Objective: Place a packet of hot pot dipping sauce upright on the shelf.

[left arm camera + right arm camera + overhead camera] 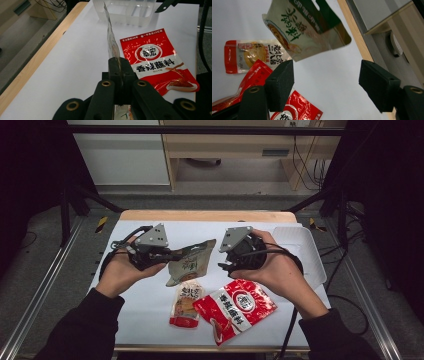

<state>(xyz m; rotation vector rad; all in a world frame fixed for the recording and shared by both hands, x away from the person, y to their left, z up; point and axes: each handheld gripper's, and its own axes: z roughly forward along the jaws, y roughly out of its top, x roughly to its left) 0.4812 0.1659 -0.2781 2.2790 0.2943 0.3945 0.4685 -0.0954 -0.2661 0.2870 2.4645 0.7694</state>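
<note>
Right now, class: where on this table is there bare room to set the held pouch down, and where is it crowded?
Bare white surface lies left of the small orange packet, and along the far edge behind both grippers. It is crowded front-centre, where that packet meets the red sachet. The clear tray fills the right edge. The left gripper holds the green pouch.

1. Table (207,215): light wooden top with rounded far corners, most of it under a white sheet (150,305).
2. Floor (65,275): grey, carpet-like, on both sides of the table and beyond it.
3. Frame (200,130): black bars, one running across the top, slanted struts at left and right.
4. Rails (42,292): pale metal, along the floor on each side.
5. Desk (225,145): light wood, at the far side, cables (305,160) hanging at its right.
6. Panel (120,155): pale grey-white, far left.
7. Light: bright on the table, dark at the edges.
</note>
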